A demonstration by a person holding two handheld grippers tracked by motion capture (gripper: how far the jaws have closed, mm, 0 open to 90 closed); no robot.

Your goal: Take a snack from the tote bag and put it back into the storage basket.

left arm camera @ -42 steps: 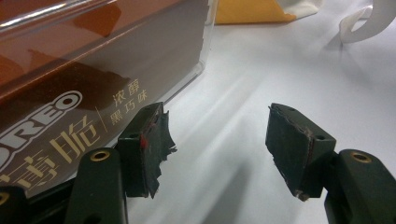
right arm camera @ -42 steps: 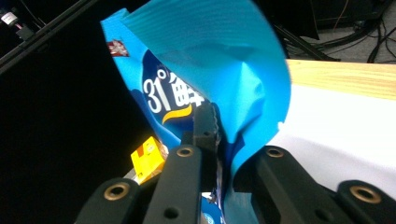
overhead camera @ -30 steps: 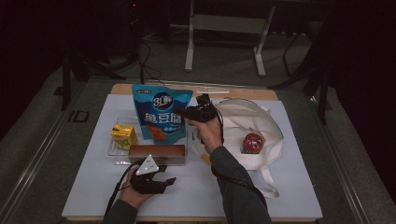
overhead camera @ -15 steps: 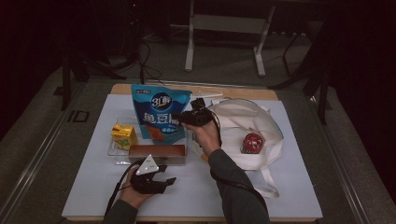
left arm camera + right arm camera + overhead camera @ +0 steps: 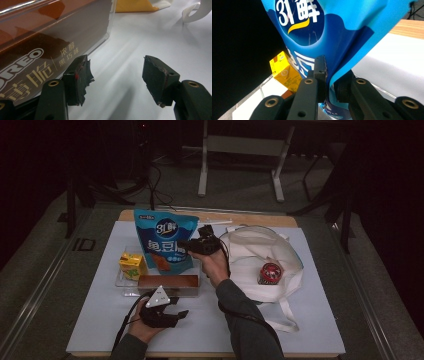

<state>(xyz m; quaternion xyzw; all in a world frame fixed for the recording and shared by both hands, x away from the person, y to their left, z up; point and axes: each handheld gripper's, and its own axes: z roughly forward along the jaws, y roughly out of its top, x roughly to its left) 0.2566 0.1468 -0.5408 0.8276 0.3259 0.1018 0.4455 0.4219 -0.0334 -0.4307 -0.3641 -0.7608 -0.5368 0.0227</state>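
The right gripper (image 5: 192, 246) is clamped on the right-hand edge of the tall blue snack pouch with white lettering (image 5: 165, 240); its jaws have just been closing, and in the right gripper view the glossy blue film (image 5: 342, 30) is pinched between the two black pads, which stand nearly together. The pouch stands upright at the far side of a clear plastic tray (image 5: 122, 281), which sits left of centre on the white table top (image 5: 310, 320). Beside the pouch, at the tray's left end, stands a small yellow drink carton (image 5: 132, 265) (it turns up again in the right gripper view (image 5: 284, 72), just left of the pouch). Along the tray's near side lies a long brown biscuit box with gold lettering (image 5: 168, 282).

The left gripper (image 5: 172, 312) rests low on the table, near the front edge and just in front of the tray. Its jaws stand well apart with nothing between them but bare table; in the left gripper view the biscuit box (image 5: 37, 47) lies just beyond the left-hand pad, though whether they touch I cannot tell.

Over to the right lies a white cloth tote bag (image 5: 260, 265) with its mouth open, and a small round red-and-black tin (image 5: 270, 272) on it.
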